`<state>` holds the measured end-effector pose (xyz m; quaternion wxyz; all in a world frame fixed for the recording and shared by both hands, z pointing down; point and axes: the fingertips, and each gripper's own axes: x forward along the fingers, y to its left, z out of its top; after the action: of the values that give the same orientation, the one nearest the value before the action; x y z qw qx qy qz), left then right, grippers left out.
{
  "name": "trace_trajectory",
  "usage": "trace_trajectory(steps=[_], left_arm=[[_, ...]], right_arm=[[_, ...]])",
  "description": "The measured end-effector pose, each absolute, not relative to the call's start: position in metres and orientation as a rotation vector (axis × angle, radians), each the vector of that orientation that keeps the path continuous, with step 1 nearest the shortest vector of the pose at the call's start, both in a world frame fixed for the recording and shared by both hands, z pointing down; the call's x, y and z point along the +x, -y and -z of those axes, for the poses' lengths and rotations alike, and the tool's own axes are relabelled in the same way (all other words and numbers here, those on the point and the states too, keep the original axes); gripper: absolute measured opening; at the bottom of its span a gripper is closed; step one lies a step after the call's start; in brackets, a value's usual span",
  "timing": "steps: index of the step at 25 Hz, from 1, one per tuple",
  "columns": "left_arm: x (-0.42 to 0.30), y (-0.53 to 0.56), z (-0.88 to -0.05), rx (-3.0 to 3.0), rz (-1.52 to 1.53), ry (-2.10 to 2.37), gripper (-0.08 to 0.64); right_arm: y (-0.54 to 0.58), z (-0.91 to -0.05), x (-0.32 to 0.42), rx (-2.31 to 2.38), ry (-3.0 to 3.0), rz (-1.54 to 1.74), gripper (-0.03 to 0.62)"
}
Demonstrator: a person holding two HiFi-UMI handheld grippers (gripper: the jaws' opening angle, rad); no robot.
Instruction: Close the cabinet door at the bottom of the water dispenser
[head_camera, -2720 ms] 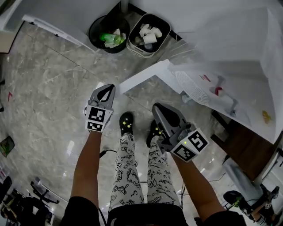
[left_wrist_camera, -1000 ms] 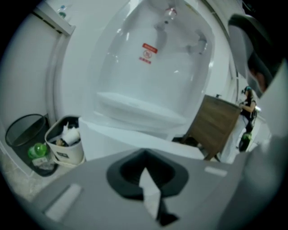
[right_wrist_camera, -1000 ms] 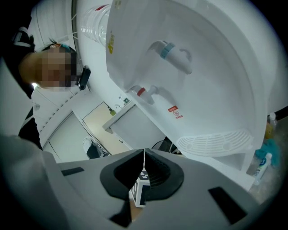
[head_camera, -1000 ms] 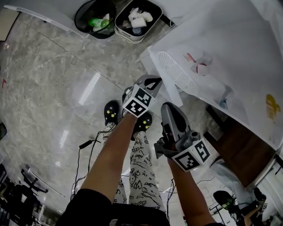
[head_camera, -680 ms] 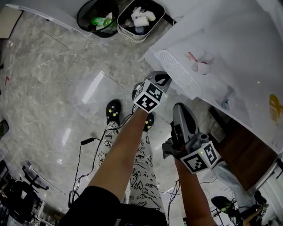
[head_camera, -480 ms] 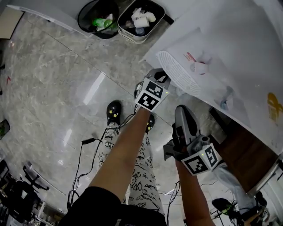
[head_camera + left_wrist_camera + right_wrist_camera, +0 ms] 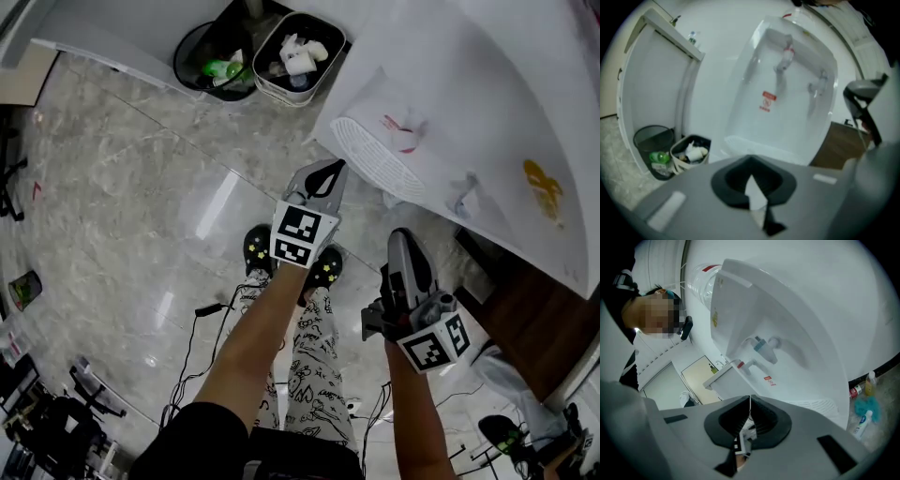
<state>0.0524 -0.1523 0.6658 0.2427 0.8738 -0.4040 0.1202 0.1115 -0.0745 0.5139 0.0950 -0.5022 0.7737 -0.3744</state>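
The white water dispenser fills the upper right of the head view, with its grilled drip tray and red tap showing. Its bottom cabinet door is hidden under the tray ledge, and no open door panel sticks out. My left gripper is shut and empty, its tips just left of the tray's edge. My right gripper hangs lower and nearer to me, also shut with nothing in it. The left gripper view faces the dispenser front over the left gripper. The right gripper points up at the dispenser.
A round black bin and a pale rectangular bin with rubbish stand on the marble floor by the dispenser. The person's shoes are below the left gripper, and a cable lies on the floor. A brown wooden unit stands at right, bottles at its foot.
The door panel that stood open 2.7 s ago no longer shows. The left gripper reached to the dispenser's lower front, then drew back slightly. The right gripper sank a little.
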Motion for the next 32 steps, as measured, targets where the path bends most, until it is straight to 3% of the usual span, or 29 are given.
trace_trajectory(steps=[13,23,32], left_arm=[[0.044,0.073,-0.435,2.778,-0.351,0.83,-0.002],[-0.024,0.042,-0.237,2.734,-0.093,0.918,0.0],[-0.05,0.021,-0.191,2.886,-0.13,0.81,0.0]], right_arm=[[0.031,-0.389,0.108,-1.536,-2.413,0.818,0.017],[0.013,-0.239,0.061,-1.418,-2.452,0.656,0.017],[-0.009,-0.183,0.028,-1.418,-2.508,0.539,0.015]])
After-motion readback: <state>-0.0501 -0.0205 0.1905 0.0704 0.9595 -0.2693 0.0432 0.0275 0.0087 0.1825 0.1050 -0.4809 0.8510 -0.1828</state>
